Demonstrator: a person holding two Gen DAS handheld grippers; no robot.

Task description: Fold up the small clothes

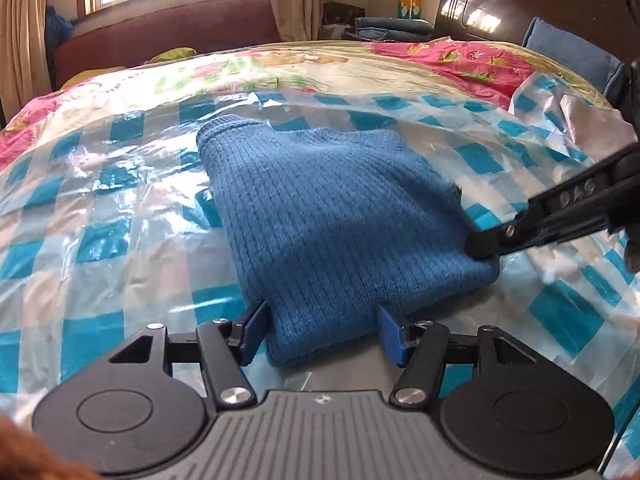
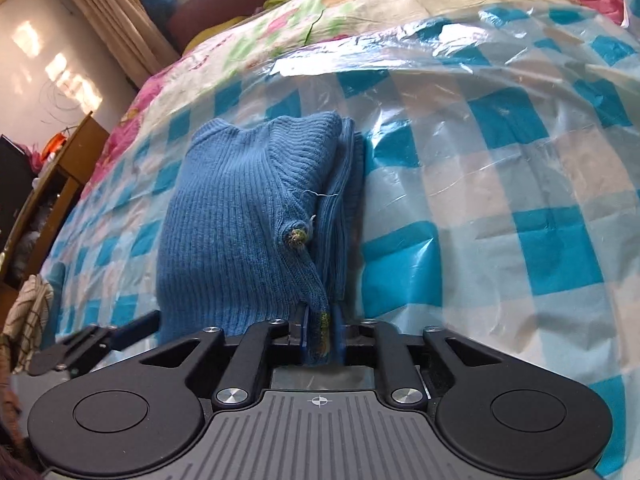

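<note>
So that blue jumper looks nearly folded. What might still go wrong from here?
1. The right gripper pinches only one corner of the blue ribbed knit sweater, so a pull may drag the folded layers apart.
2. The left gripper stands open around the near edge, so nothing clamps that side.
3. The glossy blue-checked plastic sheet looks slippery; the bundle may slide.

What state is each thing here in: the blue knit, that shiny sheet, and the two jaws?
Blue sweater: folded into a compact bundle.
Checked plastic sheet: spread over the bed, wrinkled.
Left gripper: jaws open, straddling the sweater's edge.
Right gripper: jaws shut on the sweater's edge.
</note>
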